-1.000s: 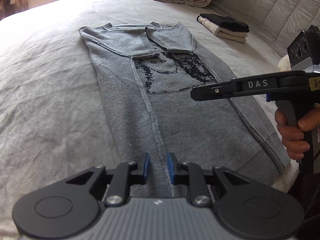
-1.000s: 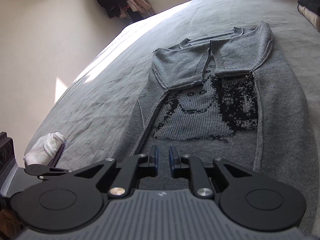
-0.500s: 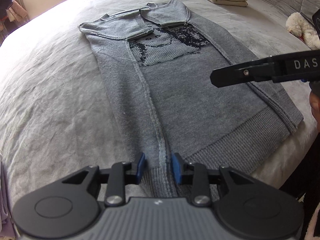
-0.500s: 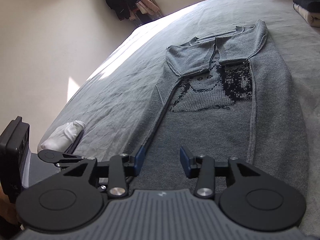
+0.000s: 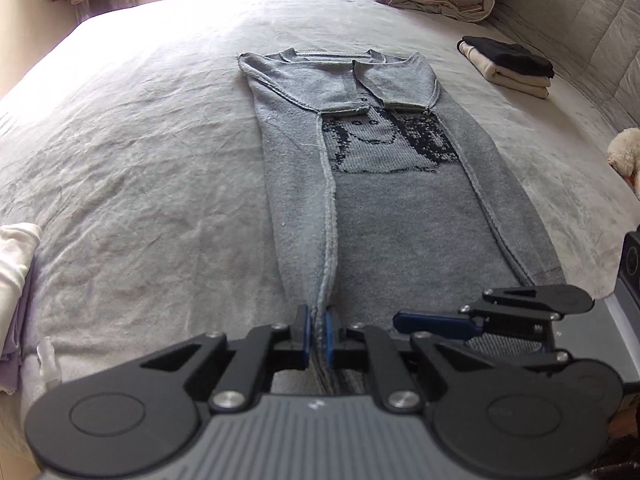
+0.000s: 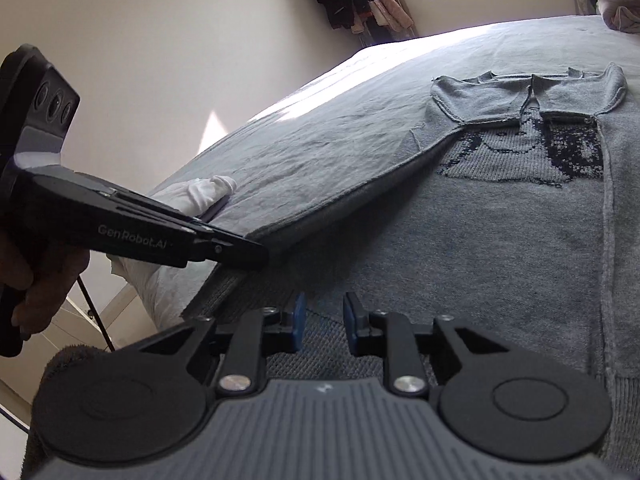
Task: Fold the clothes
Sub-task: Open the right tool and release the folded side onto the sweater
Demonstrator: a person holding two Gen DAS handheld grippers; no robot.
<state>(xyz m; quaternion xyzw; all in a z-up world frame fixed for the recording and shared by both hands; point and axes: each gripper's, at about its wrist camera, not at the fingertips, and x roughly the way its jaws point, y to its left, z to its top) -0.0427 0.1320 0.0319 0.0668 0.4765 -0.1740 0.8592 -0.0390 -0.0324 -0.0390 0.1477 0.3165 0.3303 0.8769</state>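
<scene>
sweater (image 5: 400,216) hem pinched in left gripper (image 5: 318,334), hidden below; right gripper (image 6: 323,322) closing, empty.

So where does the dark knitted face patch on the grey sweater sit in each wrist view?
Left wrist: knitted face patch sits centre, slightly right, above the middle.
Right wrist: knitted face patch sits upper right.
Shared landmark: the folded sleeve cuffs directly above the patch.

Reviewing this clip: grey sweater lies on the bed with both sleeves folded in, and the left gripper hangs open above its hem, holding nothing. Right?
Not quite. The left gripper is not open and empty: the left wrist view shows it shut on the hem fold of the grey sweater. The rest stands: sweater on the bed, both sleeves folded in.
</scene>
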